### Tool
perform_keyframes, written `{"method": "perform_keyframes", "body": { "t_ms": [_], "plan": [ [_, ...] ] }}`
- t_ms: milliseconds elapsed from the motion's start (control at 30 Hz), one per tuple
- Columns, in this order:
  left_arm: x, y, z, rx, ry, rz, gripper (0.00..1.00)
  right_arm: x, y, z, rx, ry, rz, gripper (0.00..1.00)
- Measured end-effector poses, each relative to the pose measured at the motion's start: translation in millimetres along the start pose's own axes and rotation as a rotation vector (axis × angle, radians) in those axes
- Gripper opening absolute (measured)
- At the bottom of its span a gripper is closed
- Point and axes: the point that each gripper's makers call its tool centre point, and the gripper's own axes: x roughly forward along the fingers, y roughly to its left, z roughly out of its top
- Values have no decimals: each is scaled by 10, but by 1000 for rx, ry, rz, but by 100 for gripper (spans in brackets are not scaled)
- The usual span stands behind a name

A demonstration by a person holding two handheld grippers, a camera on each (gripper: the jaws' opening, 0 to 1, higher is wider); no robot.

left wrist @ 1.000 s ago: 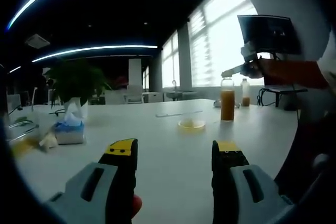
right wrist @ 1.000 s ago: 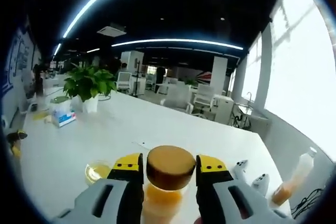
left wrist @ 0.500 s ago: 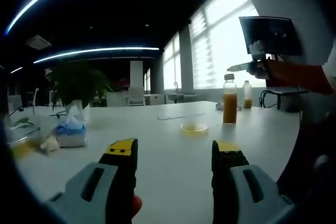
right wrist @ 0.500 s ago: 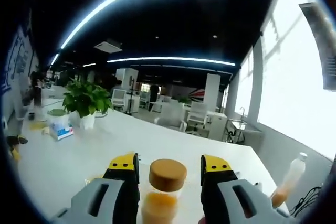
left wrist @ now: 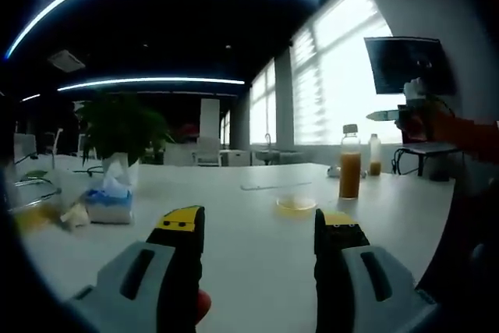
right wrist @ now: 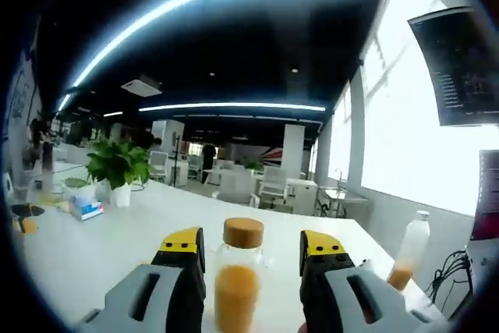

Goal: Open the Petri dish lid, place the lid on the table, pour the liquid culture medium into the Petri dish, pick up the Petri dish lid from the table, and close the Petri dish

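1. In the left gripper view we see the Petri dish (left wrist: 296,206) right of centre on the white table (left wrist: 249,263), holding a thin yellow layer; we cannot tell whether its lid is on.
2. Just right of the dish in that view stands the culture medium bottle (left wrist: 350,171), upright, pale-capped and about half full of orange liquid, on the table and apart from the dish.
3. In the right gripper view the same bottle (right wrist: 240,278) shows low at centre with its tan cap, between the jaws of the right tongs (right wrist: 253,243); the jaws stand apart on either side of it and we see a gap at each side, so they are not clamped on it.
4. The left tongs (left wrist: 259,222) rise from the bottom of the left gripper view with jaws apart and nothing between them, well short of the dish.
5. A second, smaller bottle (left wrist: 376,155) with orange liquid stands farther right in the left gripper view.
6. At the left of that view sit a tissue box (left wrist: 109,202) and a potted plant (left wrist: 117,126).
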Motion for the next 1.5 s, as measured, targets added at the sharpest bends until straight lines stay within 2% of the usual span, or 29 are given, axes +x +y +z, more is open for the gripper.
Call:
{"method": "perform_keyframes", "body": {
  "t_ms": [133,233,367,533,633,800,900,1067,1167,1333,1500],
  "plan": [
    [29,62,50,2,-19,21,48,-181,15,-84,-8,3,-17,44],
    [41,117,81,1,-31,47,48,-314,28,-126,20,-8,-29,43],
    [43,193,129,-6,-59,91,48,-496,80,-271,60,-27,-62,43],
    [16,285,165,7,-76,146,48,-633,109,-438,77,-20,-86,44],
    [-17,371,187,3,-93,189,48,-738,128,-530,70,-15,-103,45],
    [-115,566,194,-1,-121,296,48,-887,187,-623,79,-18,-110,45],
    [-142,633,178,2,-124,324,48,-977,201,-684,106,-26,-128,45],
    [-168,671,186,4,-127,346,48,-1090,220,-783,105,-23,-153,45],
    [-164,686,191,7,-128,356,48,-1123,198,-835,134,-22,-163,46],
    [-95,707,203,11,-120,364,48,-1120,139,-936,145,-5,-190,47],
    [-34,759,207,11,-121,369,48,-1092,88,-954,158,-2,-196,47]
  ]
}}
